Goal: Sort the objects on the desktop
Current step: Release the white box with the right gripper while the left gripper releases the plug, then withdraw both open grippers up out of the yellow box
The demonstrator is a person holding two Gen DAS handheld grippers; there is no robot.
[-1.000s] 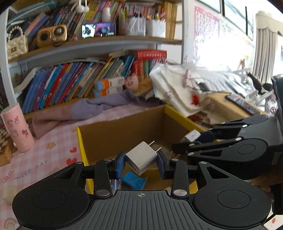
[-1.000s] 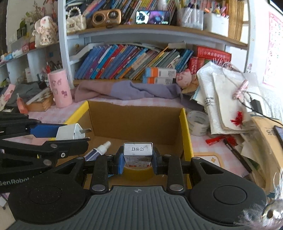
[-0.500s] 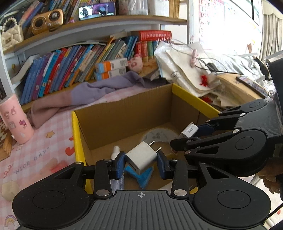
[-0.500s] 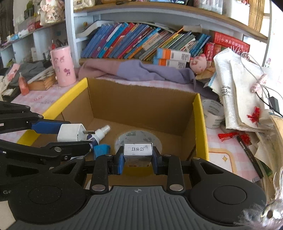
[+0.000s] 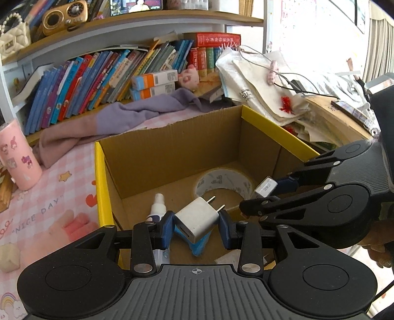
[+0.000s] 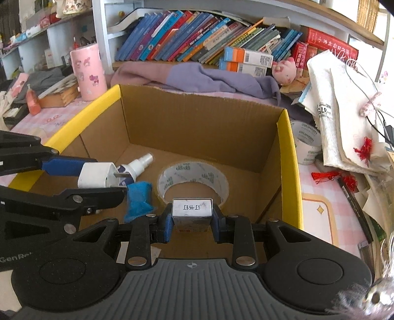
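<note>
Cardboard box [image 6: 202, 128] sits right under me, left gripper [image 5: 197, 227] clamped on the white charger [image 5: 197, 220], right gripper [image 6: 190, 222] clamped on the small staple box [image 6: 192, 209], so next I judge both jaws must spread to drop these 2 in.

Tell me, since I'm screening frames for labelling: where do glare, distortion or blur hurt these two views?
Left wrist view: the window area at upper right is blown out white, and the fisheye bends the wooden bookshelf board. Right wrist view: evenly lit, the open cardboard box with yellow edges is sharp, and only a smeared blur sits at the lower right corner.

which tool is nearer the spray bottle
Left. The left tool, holding a charger, hangs right beside the spray bottle; the right tool is over the tape roll.
</note>
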